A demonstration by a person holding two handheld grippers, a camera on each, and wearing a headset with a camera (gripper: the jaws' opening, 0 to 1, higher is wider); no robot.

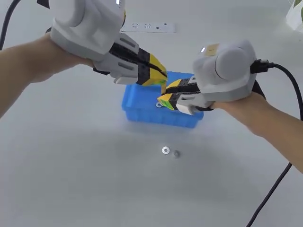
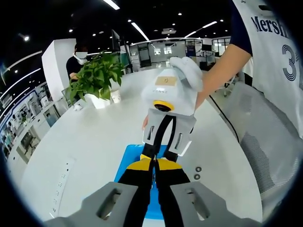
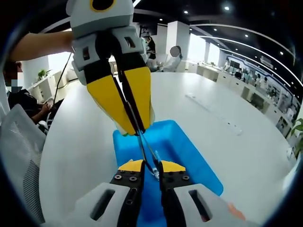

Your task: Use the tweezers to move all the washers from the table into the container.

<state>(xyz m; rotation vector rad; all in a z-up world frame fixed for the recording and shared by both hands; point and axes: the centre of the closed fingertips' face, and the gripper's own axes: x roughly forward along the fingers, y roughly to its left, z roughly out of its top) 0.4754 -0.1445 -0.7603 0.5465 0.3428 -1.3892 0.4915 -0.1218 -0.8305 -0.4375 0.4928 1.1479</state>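
Clenching both pairs of jaws on the tweezers (image 3: 144, 144) over the container (image 1: 142, 113), we see two washers (image 1: 165, 150) lying nearer on the surface (image 1: 94, 179).

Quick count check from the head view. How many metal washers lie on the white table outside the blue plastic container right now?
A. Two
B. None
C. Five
A: two small round metal washers lie close together on the white table, just in front of the blue plastic container.
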